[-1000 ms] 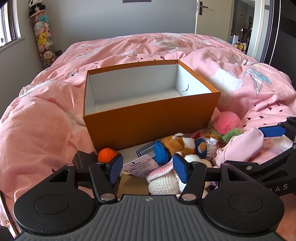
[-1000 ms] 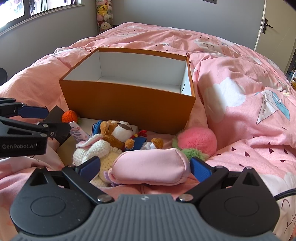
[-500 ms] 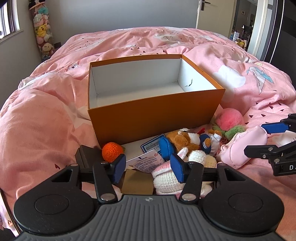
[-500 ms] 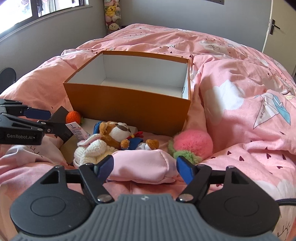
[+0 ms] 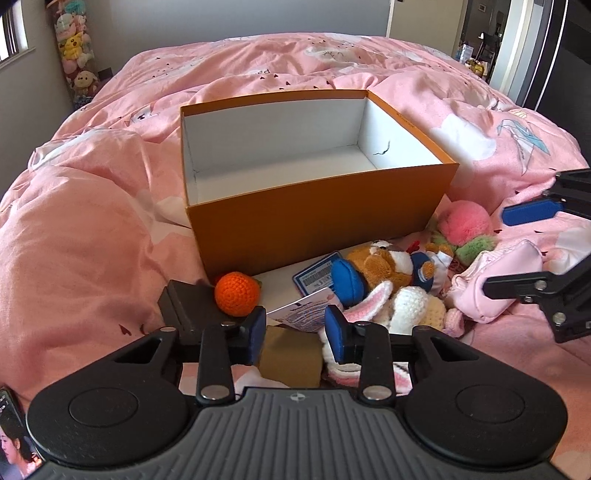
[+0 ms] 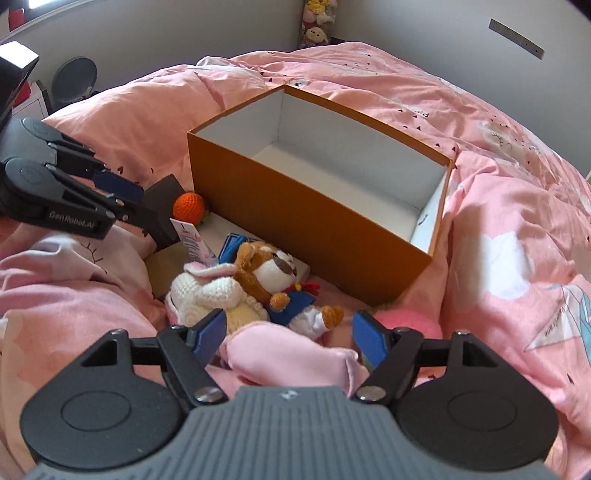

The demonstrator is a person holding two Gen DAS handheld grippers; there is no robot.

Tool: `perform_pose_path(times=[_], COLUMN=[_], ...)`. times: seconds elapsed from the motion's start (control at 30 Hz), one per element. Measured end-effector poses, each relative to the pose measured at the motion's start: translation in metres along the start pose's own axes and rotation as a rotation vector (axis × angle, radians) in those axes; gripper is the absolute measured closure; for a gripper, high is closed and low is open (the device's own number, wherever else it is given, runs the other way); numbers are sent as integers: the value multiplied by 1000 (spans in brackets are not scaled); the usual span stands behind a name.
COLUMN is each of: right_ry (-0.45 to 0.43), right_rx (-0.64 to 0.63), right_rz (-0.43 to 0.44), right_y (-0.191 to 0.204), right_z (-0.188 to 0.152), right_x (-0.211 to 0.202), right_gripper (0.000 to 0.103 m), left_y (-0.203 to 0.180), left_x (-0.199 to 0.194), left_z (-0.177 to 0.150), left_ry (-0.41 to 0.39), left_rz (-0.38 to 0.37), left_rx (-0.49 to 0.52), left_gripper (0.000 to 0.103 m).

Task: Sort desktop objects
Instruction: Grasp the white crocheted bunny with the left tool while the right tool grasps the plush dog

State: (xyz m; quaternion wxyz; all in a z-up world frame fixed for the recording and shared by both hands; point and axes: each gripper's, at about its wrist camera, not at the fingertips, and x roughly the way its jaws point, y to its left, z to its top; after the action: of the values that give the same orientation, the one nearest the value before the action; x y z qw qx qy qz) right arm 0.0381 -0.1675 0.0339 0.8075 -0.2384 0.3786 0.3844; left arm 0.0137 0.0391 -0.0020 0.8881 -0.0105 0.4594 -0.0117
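An open orange box (image 5: 321, 218) (image 6: 306, 225) with a white inside stands empty on the pink bed. In front of it lie an orange knitted ball (image 5: 236, 293) (image 6: 189, 207), a brown plush dog (image 5: 384, 260) (image 6: 273, 273), a white knitted rabbit (image 5: 406, 306) (image 6: 207, 291), a pink pompom (image 5: 465, 225), cards and a pink pouch (image 5: 491, 288) (image 6: 291, 358). My left gripper (image 5: 295, 330) (image 6: 140, 203) is open above a brown card (image 5: 291, 354) and a printed leaflet. My right gripper (image 6: 288, 334) (image 5: 517, 251) is open with its fingers on either side of the pink pouch.
The pink duvet (image 5: 92, 229) is rumpled around the box. A black block (image 5: 188, 306) lies left of the orange ball. A blue-edged card (image 5: 314, 275) lies by the dog. Plush toys hang in the far corner (image 5: 75, 55). A doorway (image 5: 491, 33) shows at right.
Both grippers have drawn back and risen a little. My right gripper has swung so the box shows from its corner, and its fingers have narrowed around the pink pouch. The left fingers stand closer together.
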Motion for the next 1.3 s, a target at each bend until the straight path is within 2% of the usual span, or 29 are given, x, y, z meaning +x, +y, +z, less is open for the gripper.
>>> perform_pose_path(times=[0.13, 0.27, 0.4, 0.57, 0.93, 1.03, 1.17, 1.27, 1.3], right_ry=[31, 85, 119, 153, 193, 215, 247, 259, 262], right_rx=[-27, -39, -65, -72, -83, -71, -40, -36, -38], right_rz=[21, 61, 57, 64, 169, 221, 293, 306, 309], right_y=[-1, -3, -7, -19, -37, -42, -46, -43, -42], right_z=[15, 20, 18, 17, 18, 19, 21, 23, 23], right_x=[20, 37, 44, 48, 67, 79, 95, 106, 109], right_gripper=[36, 44, 47, 49, 47, 43, 38, 40, 48], left_y=[-17, -28, -33, -40, -49, -44, -44, -44, -44], left_x=[5, 18, 21, 32, 62, 62, 62, 61, 61], left_z=[0, -3, -3, 2, 11, 10, 9, 9, 8], left_ry=[-6, 32, 48, 72, 146, 147, 141, 137, 134], left_rz=[-61, -101, -181, -238, -240, -260, -251, -247, -246], left_rx=[68, 126, 121, 87, 63, 35, 29, 22, 20], left_gripper=[62, 62, 62, 62, 62, 69, 75, 77, 77])
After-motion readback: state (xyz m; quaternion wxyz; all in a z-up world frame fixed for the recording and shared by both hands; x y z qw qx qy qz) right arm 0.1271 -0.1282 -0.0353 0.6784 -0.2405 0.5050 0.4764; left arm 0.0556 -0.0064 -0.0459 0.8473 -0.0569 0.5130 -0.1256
